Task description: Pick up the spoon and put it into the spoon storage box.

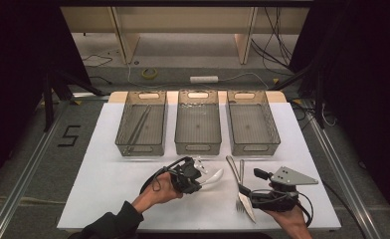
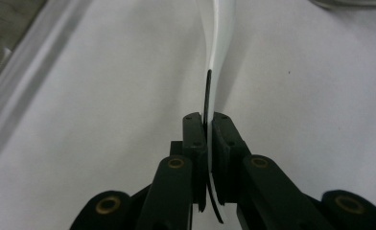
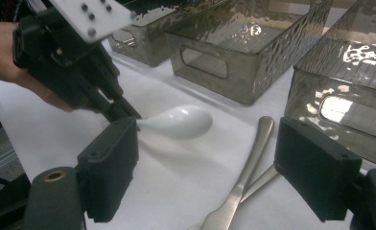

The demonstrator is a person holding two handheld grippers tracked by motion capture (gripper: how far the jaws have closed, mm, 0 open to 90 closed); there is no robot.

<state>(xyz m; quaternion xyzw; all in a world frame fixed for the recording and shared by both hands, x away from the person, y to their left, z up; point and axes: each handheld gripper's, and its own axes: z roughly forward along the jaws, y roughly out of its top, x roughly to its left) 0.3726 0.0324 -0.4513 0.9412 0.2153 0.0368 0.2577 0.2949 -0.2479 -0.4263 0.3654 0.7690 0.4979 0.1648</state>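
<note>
three smoky clear bins stood in a row at the twelve o'clock side of the white table (image 1: 108,194): the left bin (image 1: 141,124) with thin sticks inside, the middle bin (image 1: 198,123) and the right bin (image 1: 251,123). at about seven o'clock the left gripper (image 1: 195,178) was clamped on the handle of a white spoon (image 1: 212,176), its bowl pointing toward three o'clock. a metal knife (image 1: 240,186) and fork (image 1: 242,172) lay crossed just right of it. at five o'clock the right gripper (image 3: 215,167) stood wide over them, holding nothing.
</note>
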